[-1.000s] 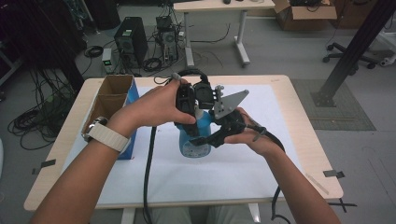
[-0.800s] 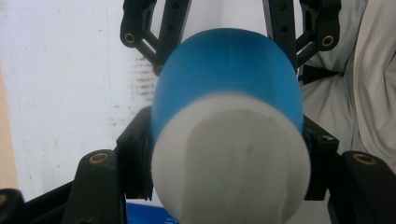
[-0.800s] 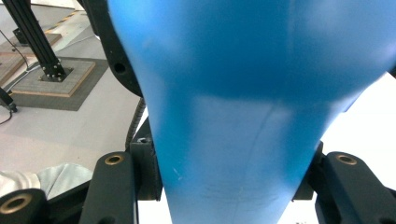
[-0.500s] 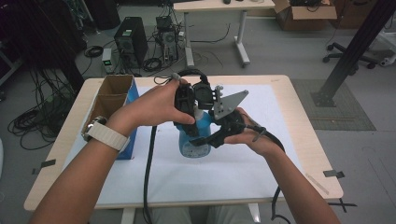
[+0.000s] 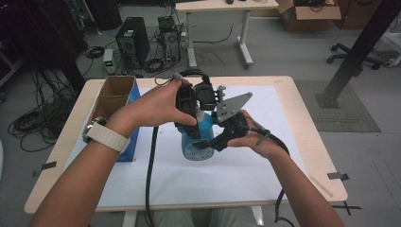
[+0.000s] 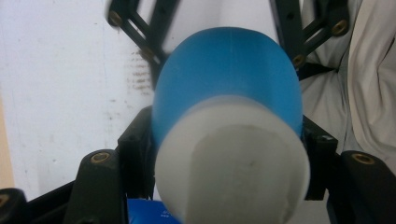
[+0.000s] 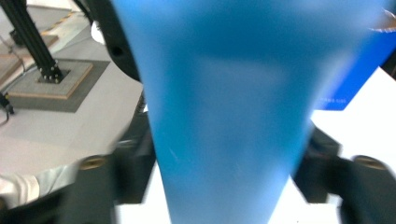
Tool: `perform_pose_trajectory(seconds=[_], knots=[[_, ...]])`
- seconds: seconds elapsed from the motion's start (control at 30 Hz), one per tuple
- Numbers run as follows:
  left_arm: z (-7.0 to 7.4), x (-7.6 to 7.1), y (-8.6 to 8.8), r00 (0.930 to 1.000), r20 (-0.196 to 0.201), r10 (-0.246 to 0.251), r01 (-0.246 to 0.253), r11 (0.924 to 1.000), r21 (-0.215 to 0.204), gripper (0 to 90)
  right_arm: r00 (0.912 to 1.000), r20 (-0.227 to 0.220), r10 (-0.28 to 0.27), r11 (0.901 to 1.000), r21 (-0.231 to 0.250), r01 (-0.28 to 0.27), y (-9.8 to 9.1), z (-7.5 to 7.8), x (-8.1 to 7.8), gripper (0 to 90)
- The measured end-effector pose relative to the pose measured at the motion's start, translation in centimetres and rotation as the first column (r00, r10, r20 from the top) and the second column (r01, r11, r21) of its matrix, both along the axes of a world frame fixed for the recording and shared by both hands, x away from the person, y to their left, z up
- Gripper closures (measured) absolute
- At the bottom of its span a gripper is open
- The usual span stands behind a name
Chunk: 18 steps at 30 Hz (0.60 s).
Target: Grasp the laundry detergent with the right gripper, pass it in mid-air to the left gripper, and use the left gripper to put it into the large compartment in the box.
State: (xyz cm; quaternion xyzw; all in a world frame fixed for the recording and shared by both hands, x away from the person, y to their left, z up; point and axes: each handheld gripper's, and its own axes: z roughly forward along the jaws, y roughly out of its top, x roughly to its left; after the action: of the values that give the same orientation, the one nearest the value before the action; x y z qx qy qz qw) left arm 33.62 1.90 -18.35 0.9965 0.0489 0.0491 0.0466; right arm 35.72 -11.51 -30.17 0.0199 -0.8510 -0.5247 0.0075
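Note:
A blue bottle [image 5: 193, 150] with a white cap stands on the white mat in the middle of the table. My left gripper [image 5: 195, 124] comes down from above and is shut on the bottle's top; in the left gripper view the cap [image 6: 233, 163] sits between its jaws. My right gripper [image 5: 202, 144] reaches in from the right at the bottle's body. Its jaws have just been opening, and the blue bottle [image 7: 229, 93] still stands between them, blurred, with the pads [image 7: 135, 154] close beside it.
An open cardboard box [image 5: 116, 92] with a blue side stands at the table's left. The white mat [image 5: 265, 175] covers most of the wooden table [image 5: 309, 142]. A computer tower [image 5: 132, 42] and cables lie on the floor beyond.

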Motion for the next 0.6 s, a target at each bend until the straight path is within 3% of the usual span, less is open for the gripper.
perform_pose_trajectory(seconds=[0.13,0.23,0.43,0.53,0.6], knots=[[0.1,0.1,0.1,1.0,0.005,0.007,-0.007,1.0,0.006,37.8,0.999,-0.01,-0.042,0.9991,0.007,0.042,-1.3,-0.1,0.2,17.7],[0.2,0.2,0.3,0.9999,0.004,0.017,-0.017,0.9998,0.01,37.8,0.9977,0.006,-0.067,0.9977,-0.009,0.067,-2.3,-0.1,0.3,14.8],[0.3,0.4,0.7,0.9994,0.013,0.034,-0.034,0.9994,0.009,37.8,0.9908,0.009,-0.135,0.9907,-0.016,0.135,-4.2,-0.1,0.7,5.3],[0.6,0.4,0.9,0.9988,0.013,0.048,-0.048,0.9988,0.009,37.8,0.9865,0.024,-0.162,0.9857,-0.043,0.163,-4.8,0.1,0.7,1.9],[0.8,0.5,1.0,0.9978,0.016,0.064,-0.064,0.9979,0.006,37.8,0.9855,0.029,-0.167,0.9832,-0.07,0.169,-5.2,0.3,0.7,4.7]])
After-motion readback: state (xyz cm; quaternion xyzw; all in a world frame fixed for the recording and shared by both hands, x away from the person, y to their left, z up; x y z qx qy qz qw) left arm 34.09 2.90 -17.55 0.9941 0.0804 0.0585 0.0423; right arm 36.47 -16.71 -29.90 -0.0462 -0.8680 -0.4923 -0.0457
